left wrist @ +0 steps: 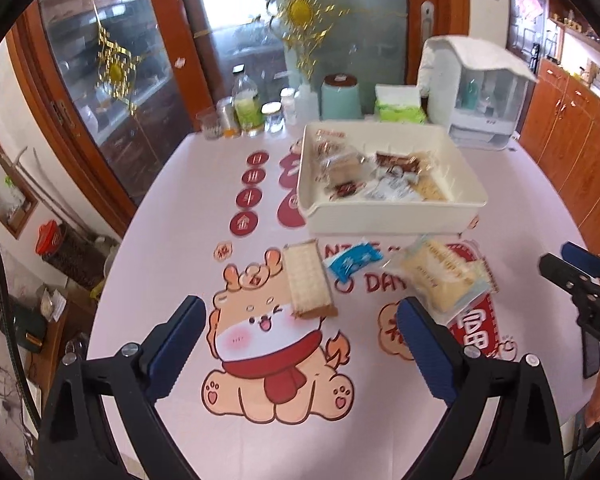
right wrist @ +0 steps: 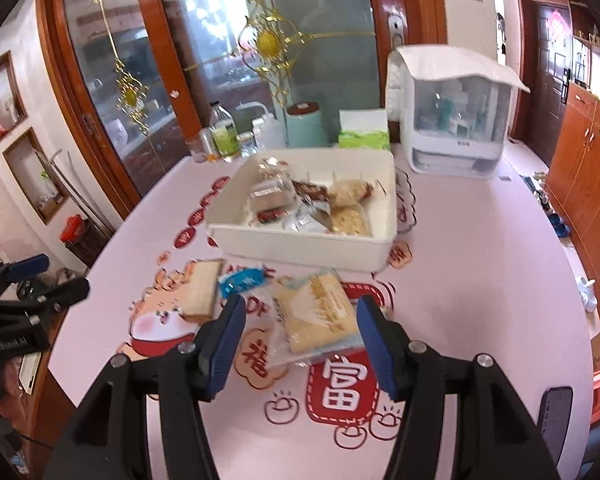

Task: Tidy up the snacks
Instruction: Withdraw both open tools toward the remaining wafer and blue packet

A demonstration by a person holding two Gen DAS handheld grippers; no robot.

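Three wrapped snacks (left wrist: 309,280) lie before white bin (left wrist: 388,216).

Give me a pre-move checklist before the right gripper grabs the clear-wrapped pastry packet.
1. Right gripper open: ok.
2. Pastry packet between its fingers: ok, lined up; contact cannot tell.
3. Blue packet apart from the pastry: cannot tell, edges look close.
4. Left gripper open and holding nothing: ok.
5. White bin has room: ok, bare floor at its near-left corner.
6. Wafer packet outside the right gripper's span: ok.
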